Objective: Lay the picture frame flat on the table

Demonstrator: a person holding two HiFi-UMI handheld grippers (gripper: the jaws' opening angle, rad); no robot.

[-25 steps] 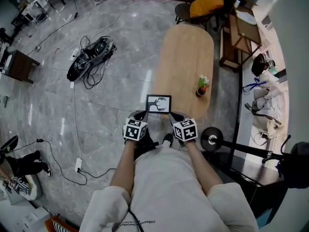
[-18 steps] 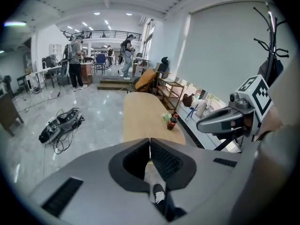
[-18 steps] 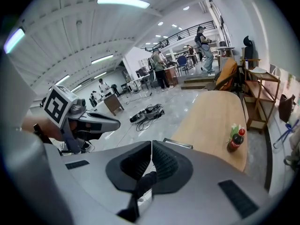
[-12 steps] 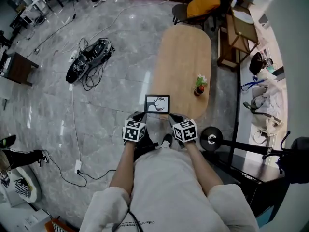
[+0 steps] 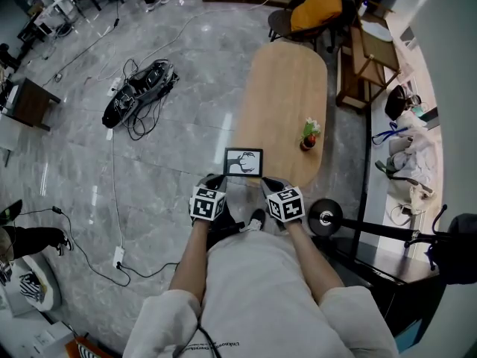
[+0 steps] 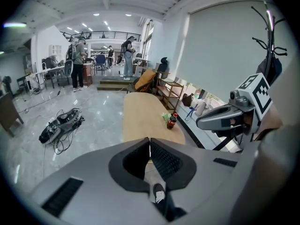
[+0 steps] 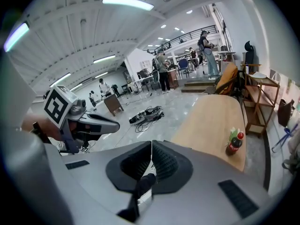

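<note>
Left gripper [image 6: 149, 142]: my jaws are pressed together, empty.
Right gripper [image 7: 151, 146]: my jaws are closed too, holding nothing.
Frame [image 5: 244, 162]: at the table's [image 5: 287, 88] near end, 12 o'clock of my grippers.
Bottle [image 5: 309, 142]: 2 o'clock of the frame.

Premises were a large open-plan workspace, part office, part lab. Polished stone floor [image 5: 179, 43] carried loose cables [image 5: 141, 127]. Desks [image 6: 49, 70], standing people [image 6: 77, 60], a railed gallery [image 6: 101, 33] and strip lights [image 7: 127, 2] were noted.
</note>
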